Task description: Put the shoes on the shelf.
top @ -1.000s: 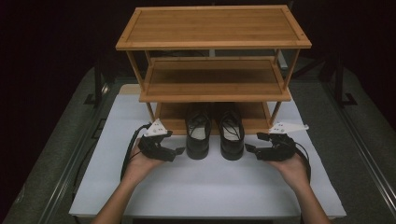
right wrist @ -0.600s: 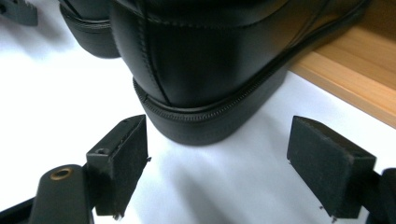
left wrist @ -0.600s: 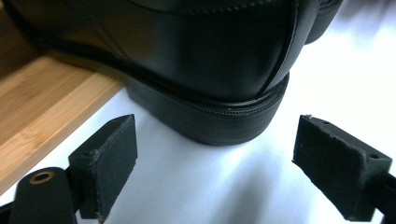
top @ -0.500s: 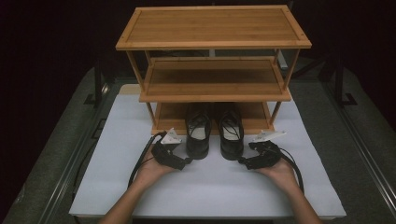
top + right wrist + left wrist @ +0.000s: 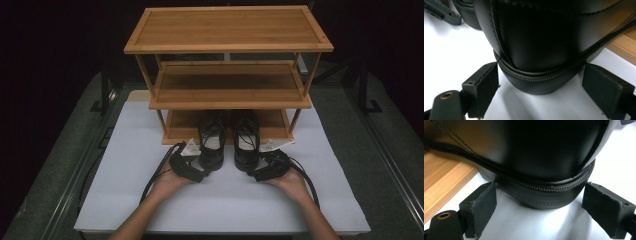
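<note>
Rack, sheet and table

Three-shelf bamboo rack (image 5: 227,27) upright just beyond the fingers (image 5: 480,207), bottom board close beside them. White sheet (image 5: 125,190) spread flat beneath and around the fingers. Grey table (image 5: 65,165) past the sheet's edges. Black stands (image 5: 102,90) farther out, either side.

- My left gripper (image 5: 199,176) is black, with a pale three-cornered plate on top and a black cable looping back beside my forearm.
- My right gripper (image 5: 254,176) is also black, with the same pale plate and a looping black cable.
- Each has two blocky black pads (image 5: 482,206), matte, with rough, chipped edges.
- A brass-coloured ring sits in the left jaw arm of each.
- My forearms are bare, with no sleeves.
</note>
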Demonstrator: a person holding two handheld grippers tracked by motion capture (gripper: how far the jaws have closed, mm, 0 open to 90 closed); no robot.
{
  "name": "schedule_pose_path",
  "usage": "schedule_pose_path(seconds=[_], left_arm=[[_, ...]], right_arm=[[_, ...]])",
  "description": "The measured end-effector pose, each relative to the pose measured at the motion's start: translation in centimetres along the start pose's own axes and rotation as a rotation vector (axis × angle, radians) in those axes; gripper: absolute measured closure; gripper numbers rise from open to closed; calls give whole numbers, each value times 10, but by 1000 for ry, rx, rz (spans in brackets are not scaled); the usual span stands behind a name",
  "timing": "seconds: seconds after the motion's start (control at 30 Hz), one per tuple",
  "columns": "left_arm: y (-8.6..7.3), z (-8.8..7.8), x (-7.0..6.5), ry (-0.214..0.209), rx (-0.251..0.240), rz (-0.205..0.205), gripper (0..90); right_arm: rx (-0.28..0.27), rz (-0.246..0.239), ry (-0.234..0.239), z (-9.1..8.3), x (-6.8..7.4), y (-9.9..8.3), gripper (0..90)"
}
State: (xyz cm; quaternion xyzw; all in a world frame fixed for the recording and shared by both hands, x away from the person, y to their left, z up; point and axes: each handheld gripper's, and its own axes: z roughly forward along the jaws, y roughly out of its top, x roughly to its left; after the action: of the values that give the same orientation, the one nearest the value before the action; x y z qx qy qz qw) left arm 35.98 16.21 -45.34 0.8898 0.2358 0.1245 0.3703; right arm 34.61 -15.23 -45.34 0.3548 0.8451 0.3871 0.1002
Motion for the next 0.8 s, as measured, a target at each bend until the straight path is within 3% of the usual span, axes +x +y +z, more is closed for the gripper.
schedule_pose_path(seconds=[0.2,0.27,0.43,0.53,0.8], left_arm=[[7,7,-3,4,10,-9,114],[8,8,-2,5,14,-14,104],[12,9,-5,26,33,-22,102],[12,10,-5,30,34,-33,101],[15,9,-7,40,45,-36,110]], right_arm=[[-4,-13,5,7,8,7,160],[6,-27,-16,10,11,8,159],[-8,24,-43,11,16,9,155],[-7,19,-84,14,22,8,157],[-15,19,-94,12,24,9,170]])
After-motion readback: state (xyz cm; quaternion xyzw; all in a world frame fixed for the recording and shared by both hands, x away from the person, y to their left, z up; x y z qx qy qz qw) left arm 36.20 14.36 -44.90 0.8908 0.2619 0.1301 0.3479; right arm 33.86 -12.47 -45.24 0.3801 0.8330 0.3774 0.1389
